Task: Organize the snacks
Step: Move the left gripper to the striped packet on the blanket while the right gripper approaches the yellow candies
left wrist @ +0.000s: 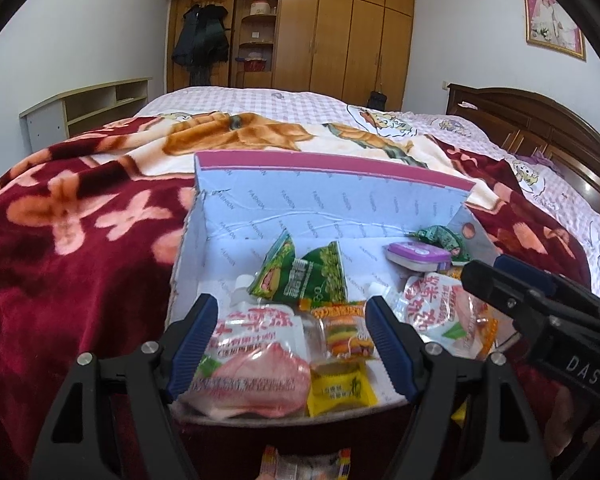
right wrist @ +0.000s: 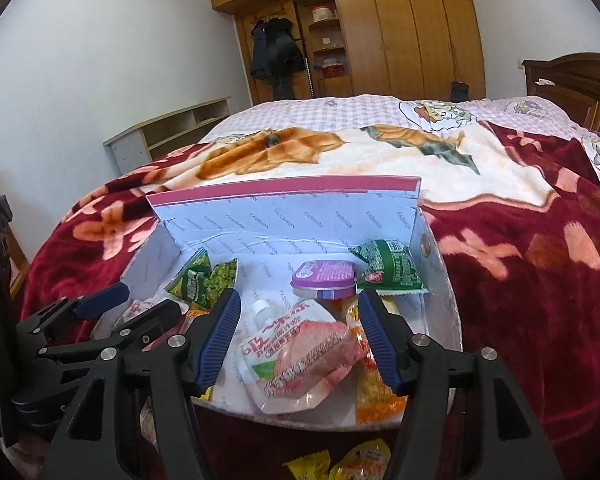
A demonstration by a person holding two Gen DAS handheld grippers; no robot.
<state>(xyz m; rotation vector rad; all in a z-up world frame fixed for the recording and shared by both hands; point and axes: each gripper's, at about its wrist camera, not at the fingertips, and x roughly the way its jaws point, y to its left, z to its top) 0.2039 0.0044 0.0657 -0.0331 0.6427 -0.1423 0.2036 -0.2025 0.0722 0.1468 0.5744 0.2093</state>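
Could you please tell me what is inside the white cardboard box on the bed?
The white cardboard box holds two pink spouted jelly pouches, green pea snack packets, a purple-lidded tin and small yellow and orange candy packets. Whatever lies beneath the pouches is covered.

The lower edge of the left pink jelly pouch [left wrist: 252,376] is hidden by the box's near wall [left wrist: 284,420]. Packets [right wrist: 340,466] on the blanket are cut off at the right-wrist view's bottom edge; their print cannot be read.
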